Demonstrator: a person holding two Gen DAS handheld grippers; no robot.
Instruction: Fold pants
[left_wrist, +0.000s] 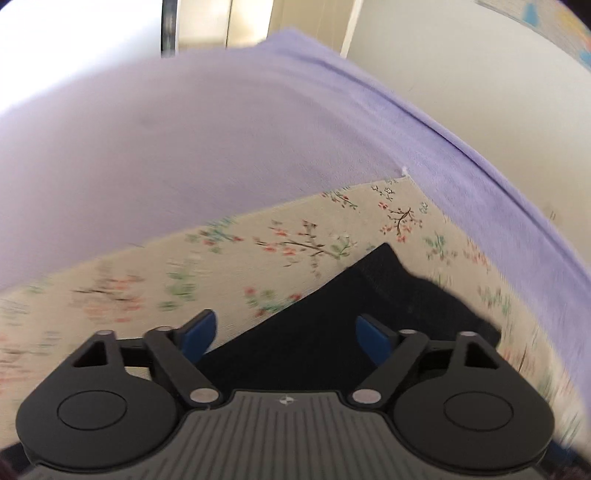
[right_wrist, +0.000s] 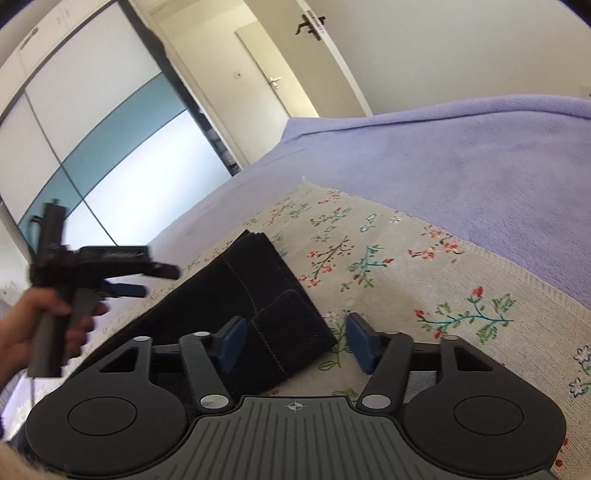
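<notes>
Left gripper spread wide, holding nothing, above the dark pants lying folded on the floral cloth. Right gripper equally wide, over the waistband corner. Best pressed flat, edges squared (bundle looks nearly finished). Only from the right wrist: stitching, layered edge, the hand gripping the other tool.

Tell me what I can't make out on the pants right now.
- Left wrist view: the near part of the pants is hidden behind the left gripper; motion blur smears their right edge.
- Right wrist view: the pants' lower end is covered by the right gripper.
- Neither view shows the fold count.
</notes>
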